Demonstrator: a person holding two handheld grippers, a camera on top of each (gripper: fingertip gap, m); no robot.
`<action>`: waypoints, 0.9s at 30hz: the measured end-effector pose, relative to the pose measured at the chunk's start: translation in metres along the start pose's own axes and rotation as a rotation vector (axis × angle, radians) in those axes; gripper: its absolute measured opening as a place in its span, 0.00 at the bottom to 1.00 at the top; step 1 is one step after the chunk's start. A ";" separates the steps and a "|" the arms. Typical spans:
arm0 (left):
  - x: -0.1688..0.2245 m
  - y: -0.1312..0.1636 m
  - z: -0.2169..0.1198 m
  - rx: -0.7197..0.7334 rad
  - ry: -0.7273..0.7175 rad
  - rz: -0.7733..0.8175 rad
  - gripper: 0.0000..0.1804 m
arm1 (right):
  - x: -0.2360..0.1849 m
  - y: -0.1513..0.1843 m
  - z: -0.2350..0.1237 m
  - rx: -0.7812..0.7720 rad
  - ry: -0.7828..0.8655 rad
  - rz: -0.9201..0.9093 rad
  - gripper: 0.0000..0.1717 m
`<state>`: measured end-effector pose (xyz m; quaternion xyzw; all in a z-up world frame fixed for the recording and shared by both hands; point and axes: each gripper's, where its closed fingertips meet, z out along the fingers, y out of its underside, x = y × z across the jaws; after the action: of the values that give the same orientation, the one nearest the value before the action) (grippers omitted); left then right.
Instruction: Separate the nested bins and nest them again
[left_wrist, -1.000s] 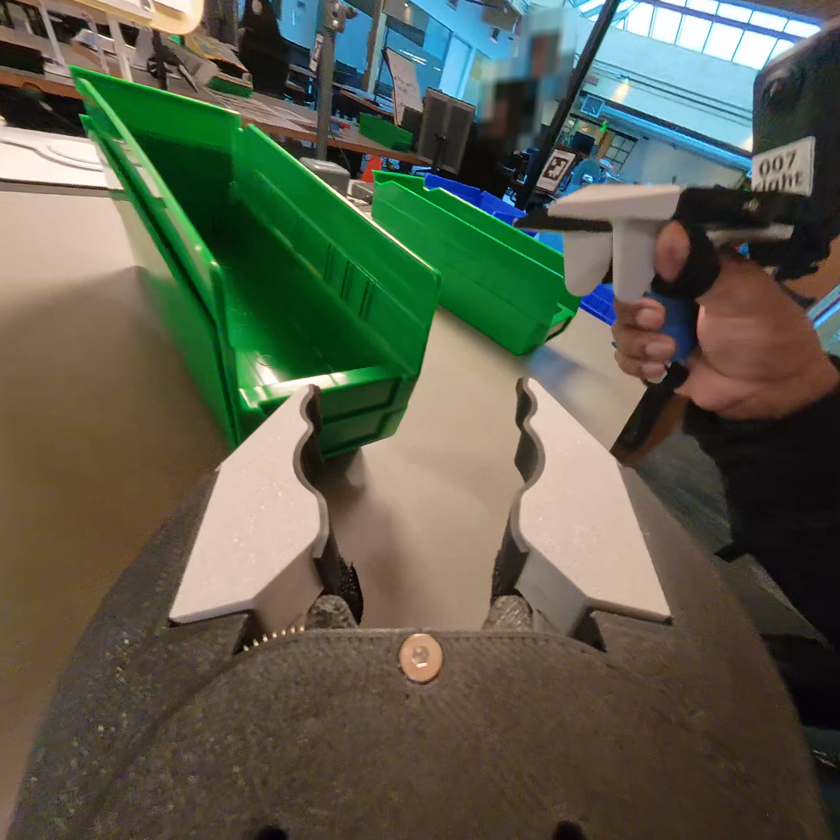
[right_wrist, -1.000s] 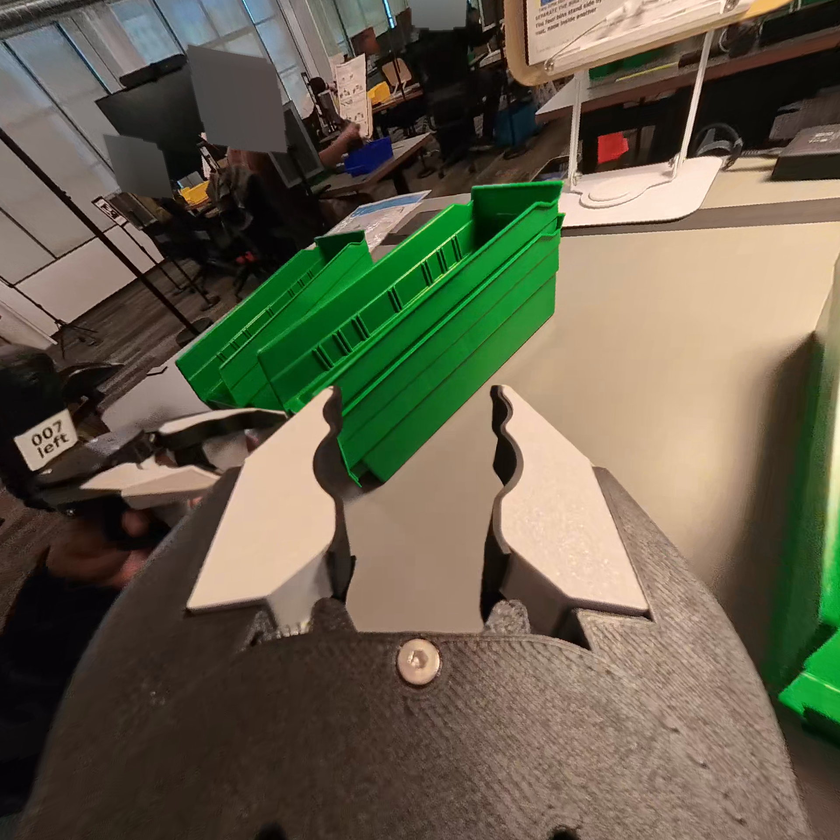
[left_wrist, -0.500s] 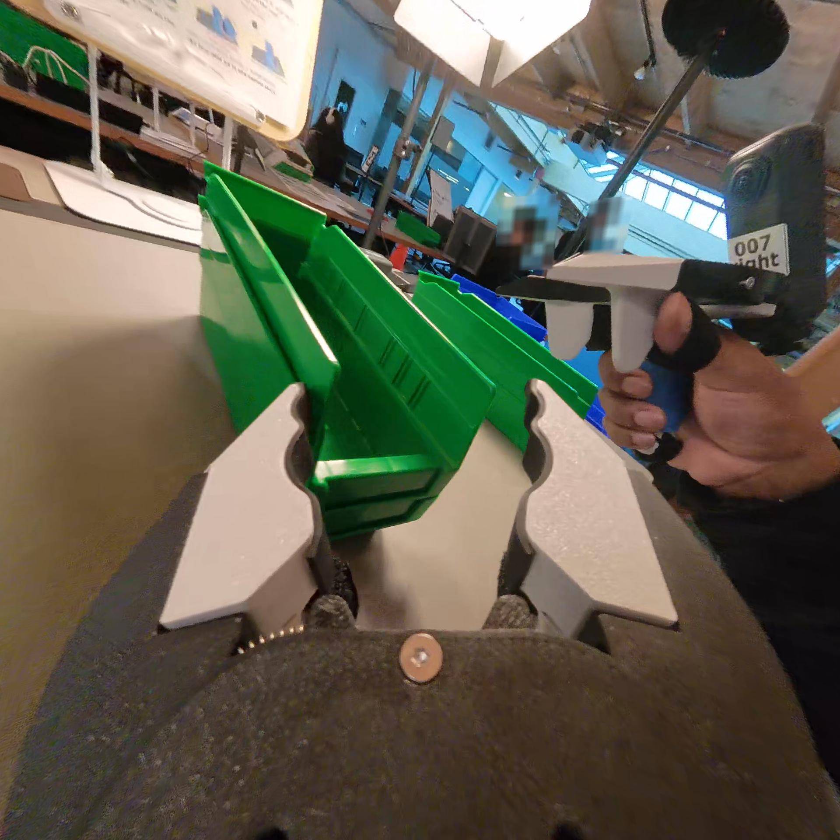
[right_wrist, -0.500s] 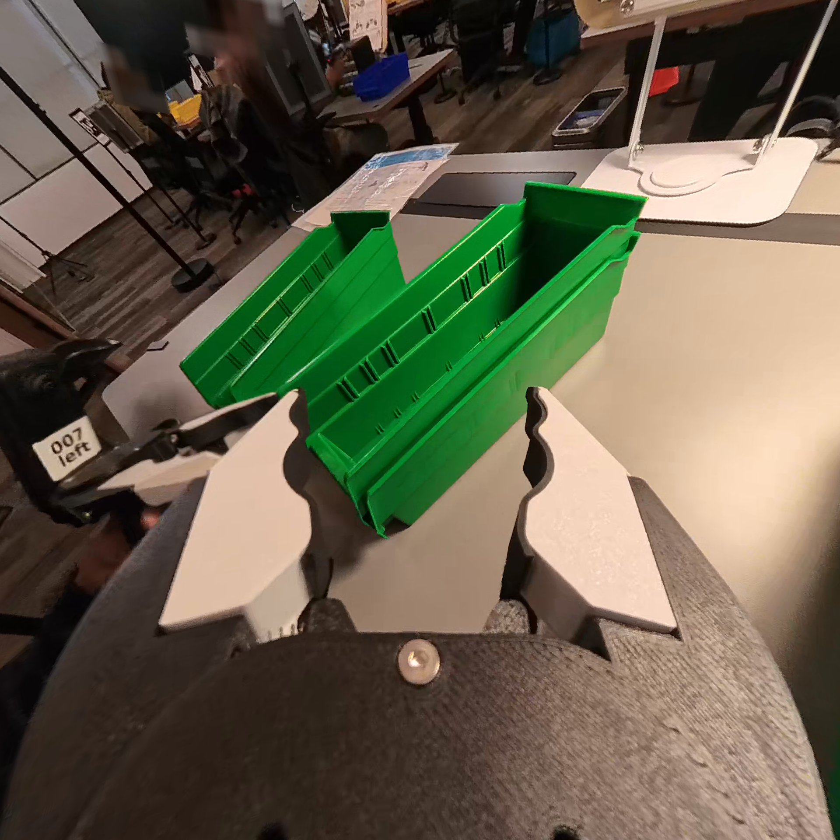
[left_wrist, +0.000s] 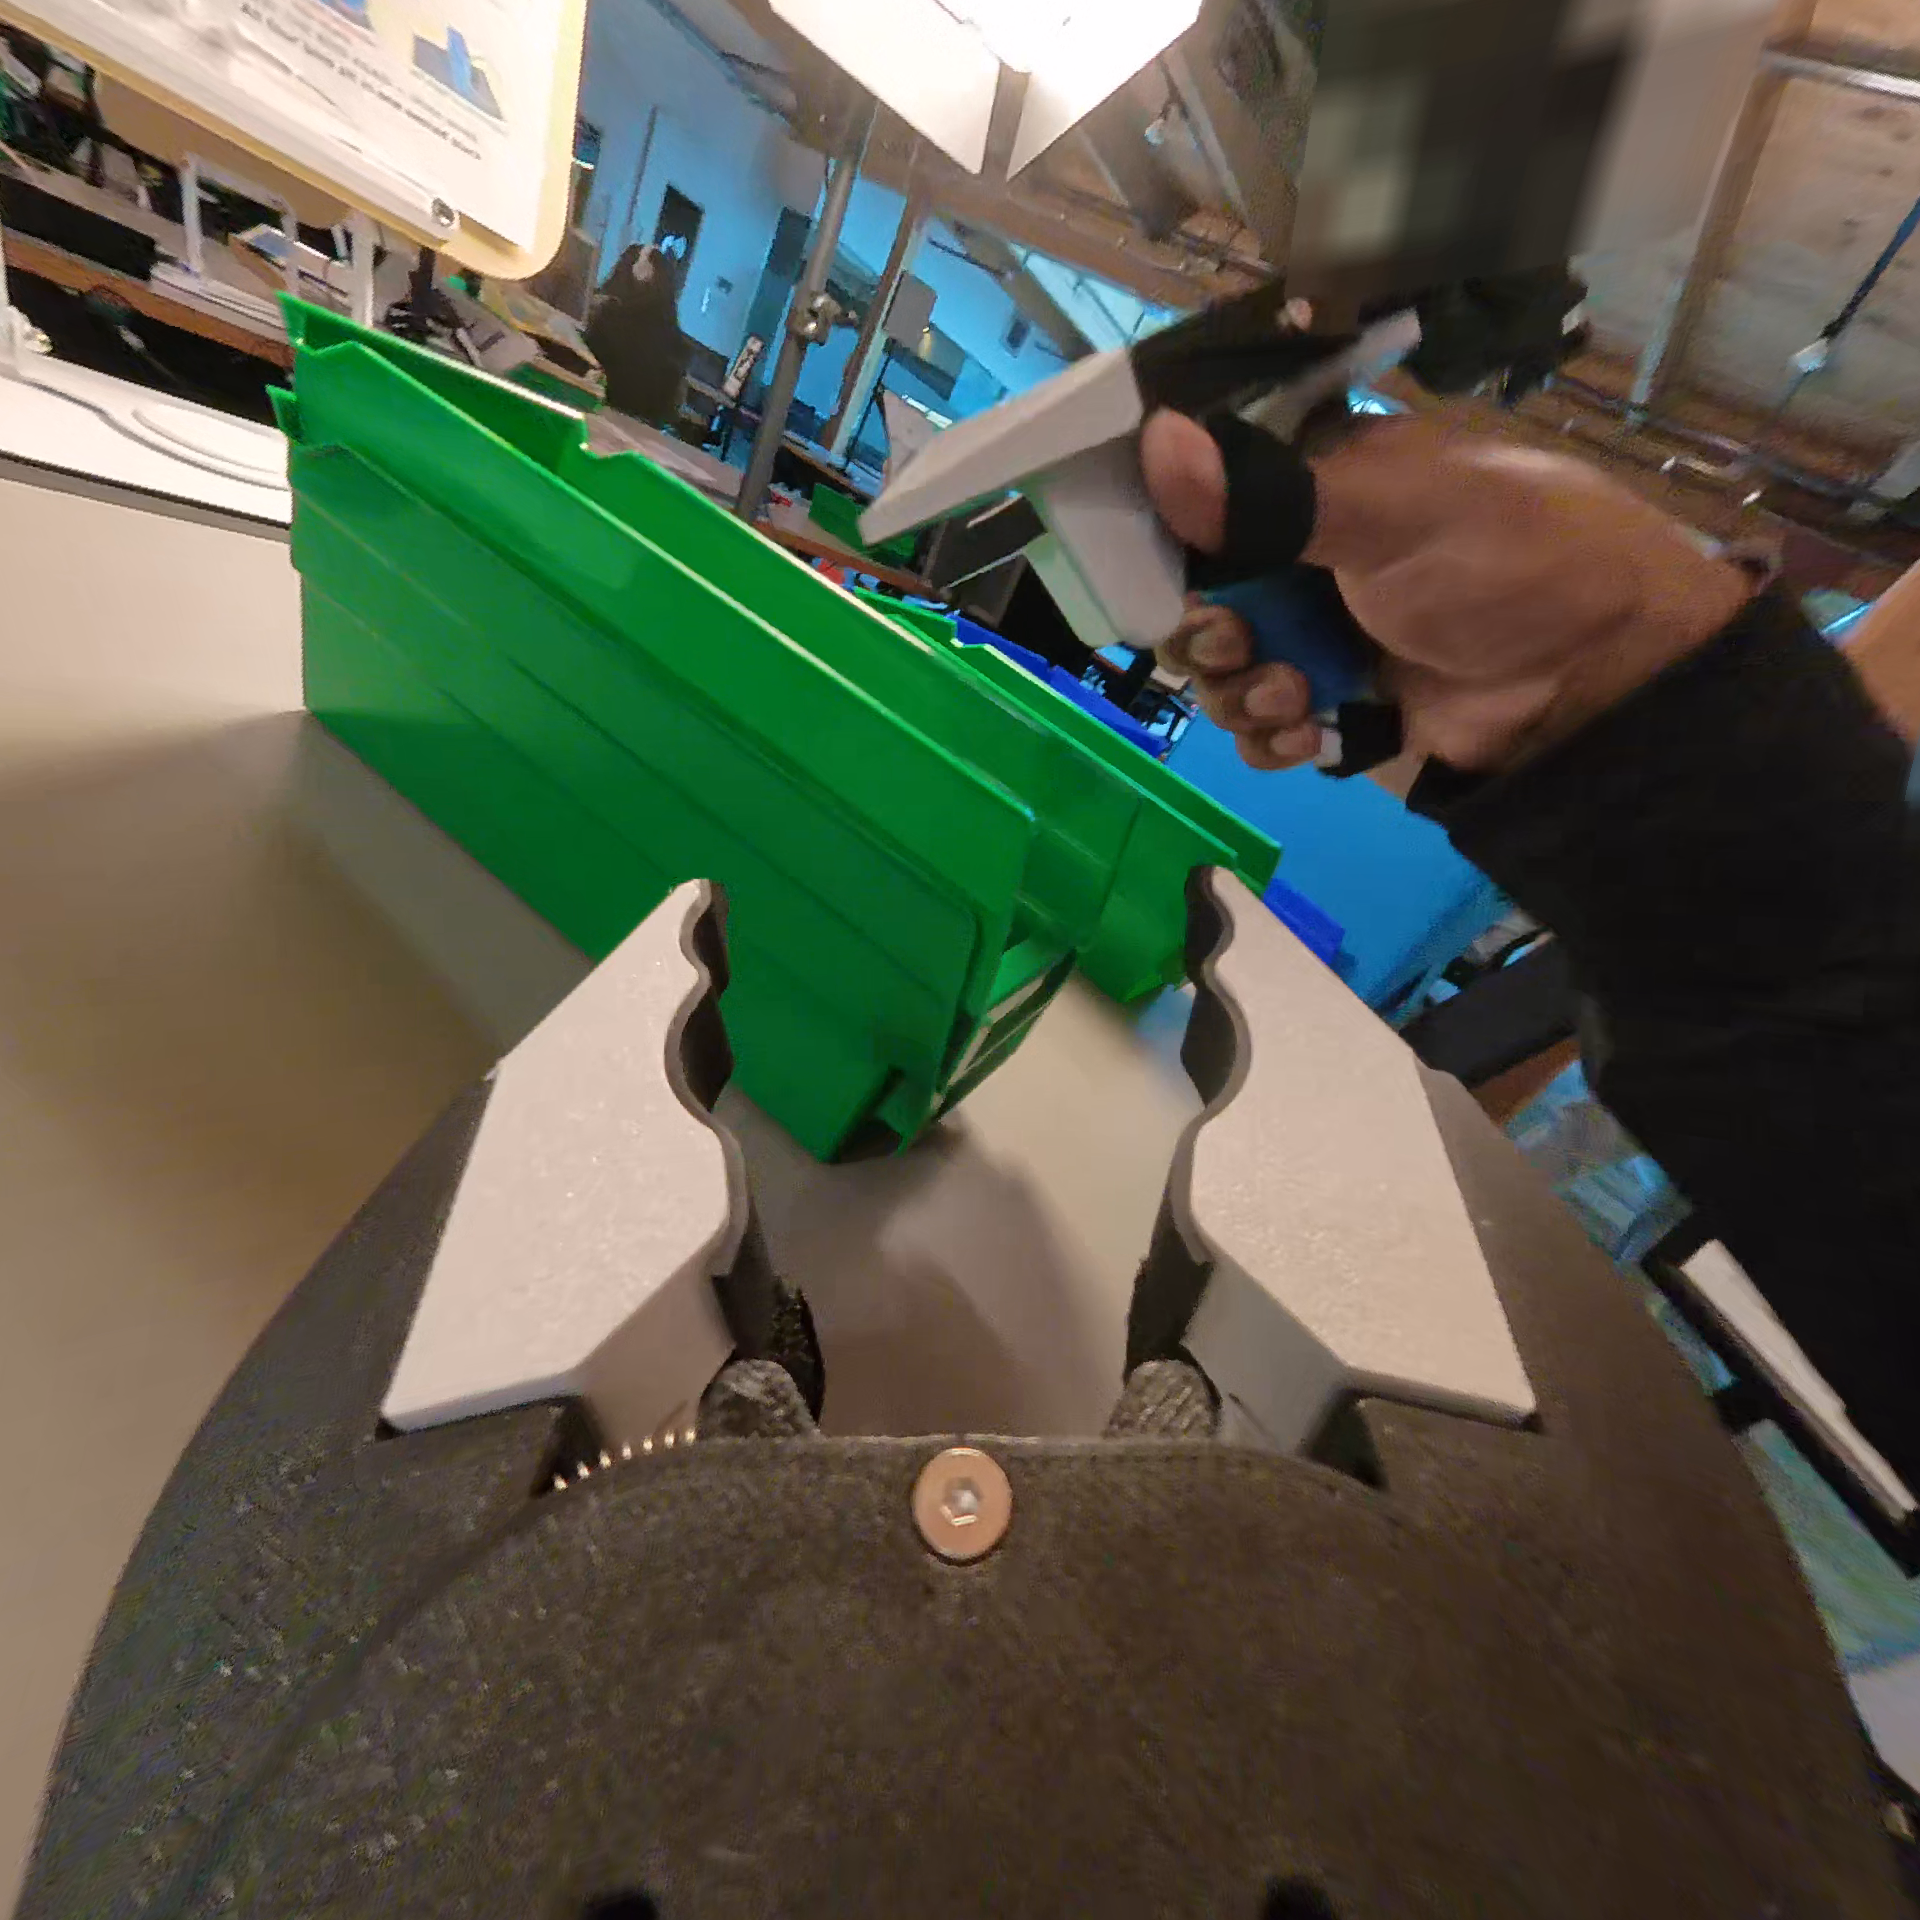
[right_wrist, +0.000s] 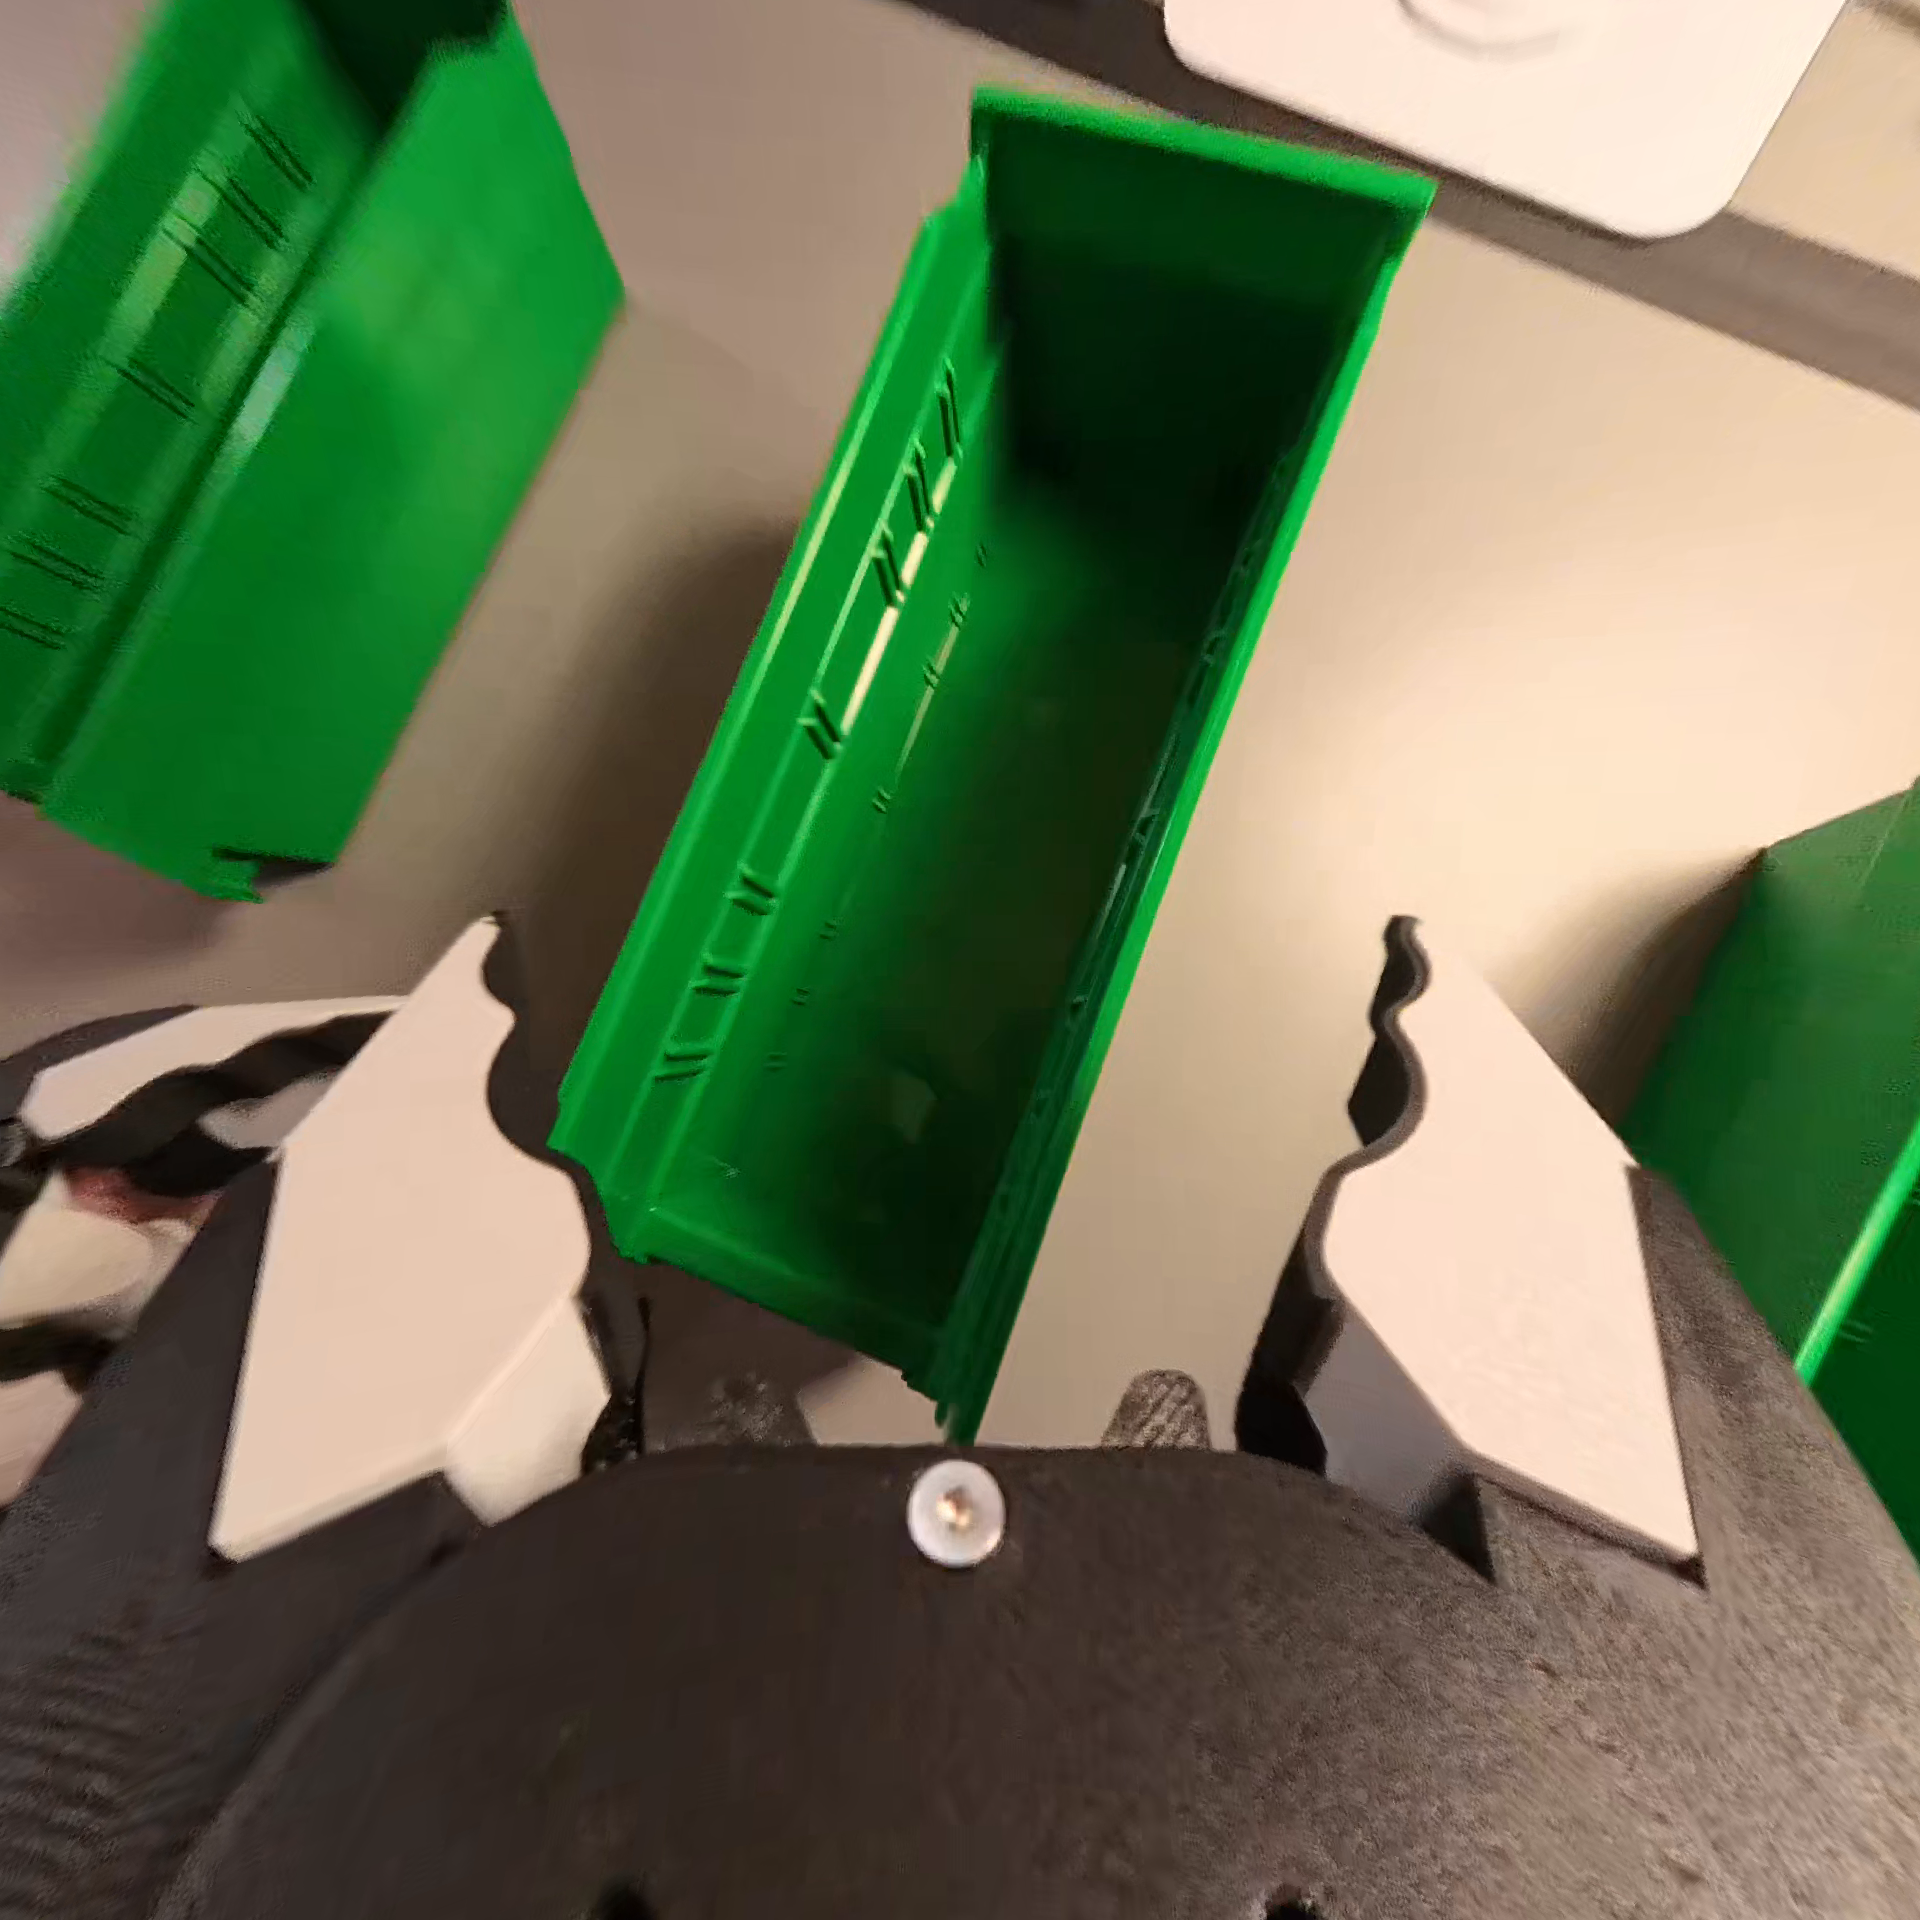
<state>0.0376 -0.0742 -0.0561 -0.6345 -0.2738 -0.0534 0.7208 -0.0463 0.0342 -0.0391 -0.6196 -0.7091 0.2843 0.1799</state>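
A stack of nested green bins (left_wrist: 644, 665) stands on the grey table (left_wrist: 156, 935). In the left wrist view, my left gripper (left_wrist: 951, 888) is open and low over the table, with the stack's near end corner between its fingers. I cannot see either pad pressing on it. My right gripper (right_wrist: 945, 925) is wide open and looks down into the top bin (right_wrist: 987, 727). The bin's near end lies between its fingers, and the right finger (right_wrist: 1455, 1091) is well clear of the wall. The right gripper also shows in the left wrist view (left_wrist: 935, 488), held by a hand above the stack.
More green bins stand to the left (right_wrist: 260, 468) and at the right edge (right_wrist: 1818, 1091). A white stand base (right_wrist: 1507, 94) sits beyond the stack. Blue bins (left_wrist: 1309, 914) lie past the second green bins (left_wrist: 1153, 821). My left gripper shows at the left edge (right_wrist: 104, 1101).
My right gripper rose over the stack, tipped down to look into it, and opened much wider. My left gripper dropped low and swung to the stack's near corner, still open.
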 end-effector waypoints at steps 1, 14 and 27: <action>-0.002 0.004 0.002 -0.009 -0.012 0.009 0.49 | 0.001 0.001 0.009 -0.052 0.021 -0.010 0.92; -0.008 0.014 0.007 -0.023 0.019 -0.047 0.48 | 0.000 0.002 0.056 -0.318 0.074 -0.004 0.80; -0.010 0.014 0.007 -0.026 0.027 -0.078 0.48 | -0.001 -0.006 0.053 -0.301 0.058 0.031 0.66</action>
<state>0.0328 -0.0677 -0.0733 -0.6320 -0.2879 -0.0934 0.7134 -0.0831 0.0230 -0.0767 -0.6585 -0.7286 0.1594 0.1009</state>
